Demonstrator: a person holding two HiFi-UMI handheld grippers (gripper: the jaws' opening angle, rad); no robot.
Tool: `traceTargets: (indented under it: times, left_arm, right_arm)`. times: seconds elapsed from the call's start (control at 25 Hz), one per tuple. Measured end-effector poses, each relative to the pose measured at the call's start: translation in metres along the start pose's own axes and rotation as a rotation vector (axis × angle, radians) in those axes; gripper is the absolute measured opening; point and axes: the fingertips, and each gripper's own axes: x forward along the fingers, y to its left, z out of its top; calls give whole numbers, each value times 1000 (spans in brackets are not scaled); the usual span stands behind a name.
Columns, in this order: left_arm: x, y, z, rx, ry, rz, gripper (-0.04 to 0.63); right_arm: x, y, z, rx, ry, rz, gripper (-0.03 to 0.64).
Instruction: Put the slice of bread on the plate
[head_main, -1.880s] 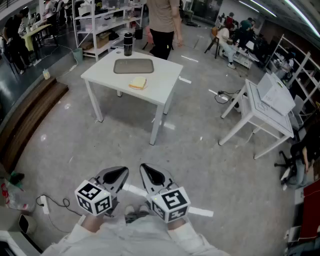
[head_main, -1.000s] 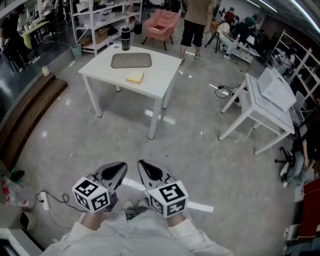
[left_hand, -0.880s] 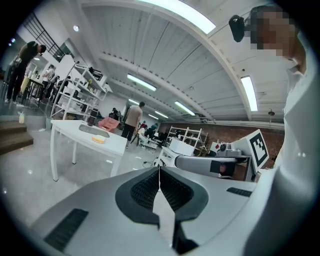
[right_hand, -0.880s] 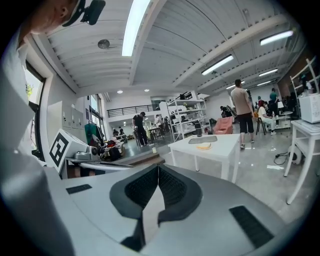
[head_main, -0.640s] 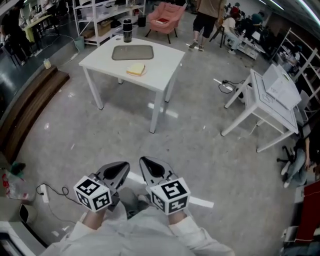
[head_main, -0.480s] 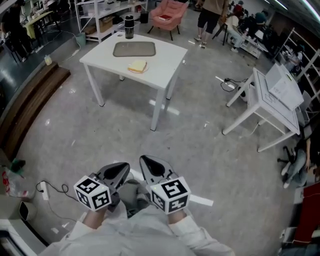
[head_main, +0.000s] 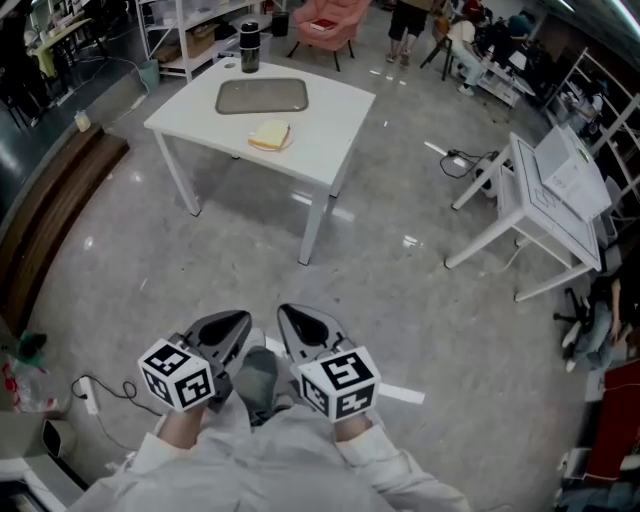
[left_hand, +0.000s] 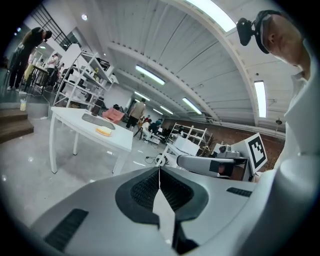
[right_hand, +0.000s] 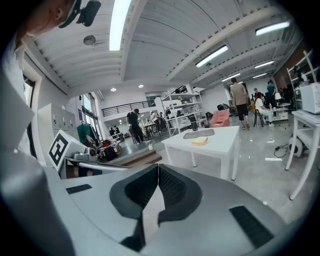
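Observation:
A slice of bread (head_main: 270, 135) lies on a white table (head_main: 330, 110) far ahead of me, near its front edge. Behind it on the same table rests a grey rectangular plate (head_main: 262, 96). My left gripper (head_main: 240, 321) and right gripper (head_main: 288, 317) hang side by side close to my body, over the floor and well short of the table. Both are shut with nothing in them. The left gripper view has the bread (left_hand: 104, 131) and the plate (left_hand: 92, 120) small beyond its closed jaws. In the right gripper view the bread (right_hand: 200, 141) lies in front of the plate (right_hand: 198, 133).
A black bottle (head_main: 250, 61) stands at the table's far edge. A second white table (head_main: 545, 215) is at the right, a wooden step (head_main: 50, 220) at the left, and a pink armchair (head_main: 325, 15) behind. A cable and plug (head_main: 95, 395) lie on the floor.
The table has drawn slightly nearer and shifted in the head view as I walk. The person behind the table has moved off to the back right. Both grippers stay shut.

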Motion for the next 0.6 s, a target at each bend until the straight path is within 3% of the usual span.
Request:
traceTargets:
  times: [0.36,0.6]
  left_arm:
    - [52,89,71,10,25,-70,12]
    - [81,135,116,63,51,-145,12]
  right_arm:
    - [100,-44,61,-7,-24,-52,15]
    - [163,-68,96,1,-52,-106,15]
